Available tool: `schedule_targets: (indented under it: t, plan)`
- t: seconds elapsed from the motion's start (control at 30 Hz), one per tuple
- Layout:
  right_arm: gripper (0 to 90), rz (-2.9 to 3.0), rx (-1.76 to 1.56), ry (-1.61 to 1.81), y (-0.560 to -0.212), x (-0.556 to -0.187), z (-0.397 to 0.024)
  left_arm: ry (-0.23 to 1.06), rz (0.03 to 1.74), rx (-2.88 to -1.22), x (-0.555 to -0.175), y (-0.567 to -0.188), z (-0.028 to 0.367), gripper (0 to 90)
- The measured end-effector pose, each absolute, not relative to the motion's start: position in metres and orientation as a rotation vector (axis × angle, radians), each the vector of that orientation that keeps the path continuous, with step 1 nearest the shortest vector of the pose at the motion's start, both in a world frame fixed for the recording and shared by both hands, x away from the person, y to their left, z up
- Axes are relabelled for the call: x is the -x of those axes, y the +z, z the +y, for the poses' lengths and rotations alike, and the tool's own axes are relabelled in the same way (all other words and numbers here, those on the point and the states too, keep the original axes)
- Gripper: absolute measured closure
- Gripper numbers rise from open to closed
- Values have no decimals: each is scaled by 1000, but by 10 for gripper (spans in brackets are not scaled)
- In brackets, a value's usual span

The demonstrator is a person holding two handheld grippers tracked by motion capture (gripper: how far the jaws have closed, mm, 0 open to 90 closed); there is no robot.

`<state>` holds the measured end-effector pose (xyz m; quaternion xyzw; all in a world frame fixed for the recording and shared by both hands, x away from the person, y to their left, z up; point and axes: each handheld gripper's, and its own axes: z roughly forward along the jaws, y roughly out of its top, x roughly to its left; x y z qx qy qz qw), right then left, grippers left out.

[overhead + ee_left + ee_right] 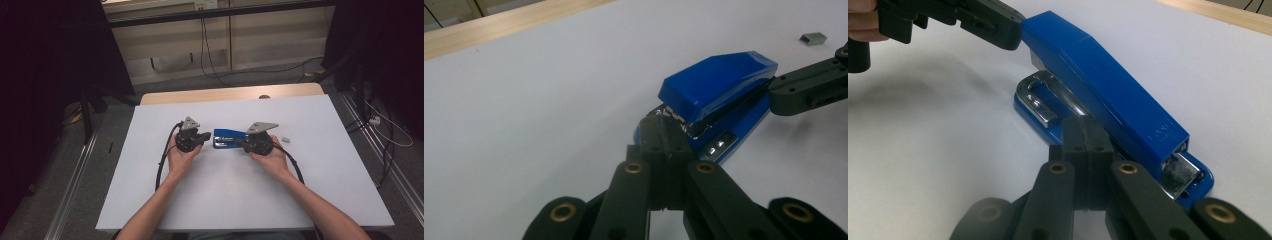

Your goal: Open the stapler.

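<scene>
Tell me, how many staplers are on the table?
1. The blue stapler lies mid-table between the left gripper and right gripper. A small staple strip lies to its right.

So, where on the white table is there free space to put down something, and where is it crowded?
Free: the table surface behind the blue stapler up to the wooden edge, and both outer sides. Crowded: the middle, where the left gripper and right gripper meet the stapler; a staple block lies right of them.

Bare forearms, no sleeves. Each hand carries black tongs: the left tongs (202, 136) and right tongs (242, 142) have brass-ringed pivots, a grey three-cornered plate on top, and a trailing black cable.
</scene>
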<state>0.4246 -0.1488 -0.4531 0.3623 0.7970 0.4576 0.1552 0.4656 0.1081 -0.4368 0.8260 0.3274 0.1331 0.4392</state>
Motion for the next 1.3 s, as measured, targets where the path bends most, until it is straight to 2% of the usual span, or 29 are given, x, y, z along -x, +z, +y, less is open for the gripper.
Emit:
schedule_targets:
  t: [1.3]
  plan:
    - [900, 2335, -1070, 1233, -457, -436, -134, 348, 811, -2107, -469, -453, 97, 900]
